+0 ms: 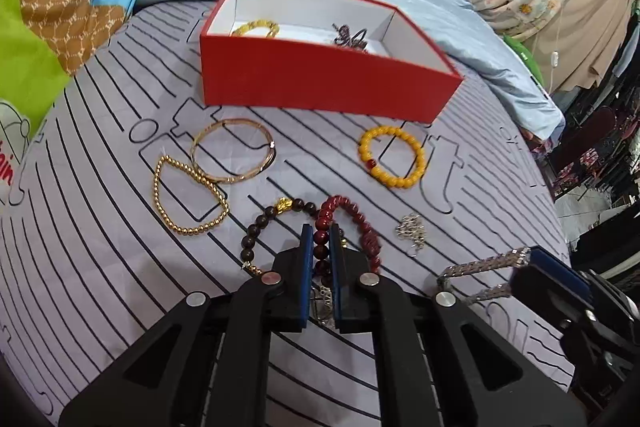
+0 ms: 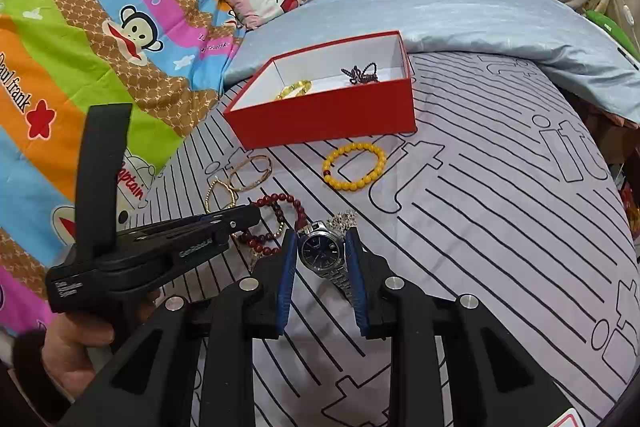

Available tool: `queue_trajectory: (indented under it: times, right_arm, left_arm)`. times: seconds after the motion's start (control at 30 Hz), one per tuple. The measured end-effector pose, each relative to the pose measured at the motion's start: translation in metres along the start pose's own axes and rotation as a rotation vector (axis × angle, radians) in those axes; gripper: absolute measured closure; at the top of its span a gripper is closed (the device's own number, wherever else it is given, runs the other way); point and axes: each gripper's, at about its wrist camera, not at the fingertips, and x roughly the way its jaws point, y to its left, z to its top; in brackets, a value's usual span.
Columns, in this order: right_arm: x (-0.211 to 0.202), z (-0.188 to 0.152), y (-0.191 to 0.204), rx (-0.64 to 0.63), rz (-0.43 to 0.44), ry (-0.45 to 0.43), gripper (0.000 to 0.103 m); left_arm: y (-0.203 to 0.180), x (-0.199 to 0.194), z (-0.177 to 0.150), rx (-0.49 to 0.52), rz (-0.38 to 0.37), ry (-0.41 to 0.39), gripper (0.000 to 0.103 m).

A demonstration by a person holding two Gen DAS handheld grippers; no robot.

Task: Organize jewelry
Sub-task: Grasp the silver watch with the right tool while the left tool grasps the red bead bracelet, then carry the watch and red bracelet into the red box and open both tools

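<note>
Red bead bracelet (image 1: 320, 247) pinched between left jaws; watch (image 2: 320, 251) gripped between right jaws.

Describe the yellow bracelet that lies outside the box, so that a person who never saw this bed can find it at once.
Start from the red box on the striped bedsheet. Just in front of its near wall, apart from the other pieces, lies the yellow bead bracelet. It is the only ring of opaque yellow beads on the sheet, with one dark red bead in it.
</note>
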Motion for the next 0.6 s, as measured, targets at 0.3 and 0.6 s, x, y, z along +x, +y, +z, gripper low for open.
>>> queue_trajectory:
  times: [0.3, 0.6]
  right_arm:
    - [-0.021, 0.030, 0.007, -0.012, 0.004, -0.070, 0.079]
    - [-0.032, 0.096, 0.017, -0.046, 0.019, -0.171, 0.079]
  left_arm:
    - [-0.016, -0.057, 0.031, 0.044, -0.055, -0.108, 0.096]
    - [-0.019, -0.095, 0.095, 0.087, -0.051, -0.235, 0.096]
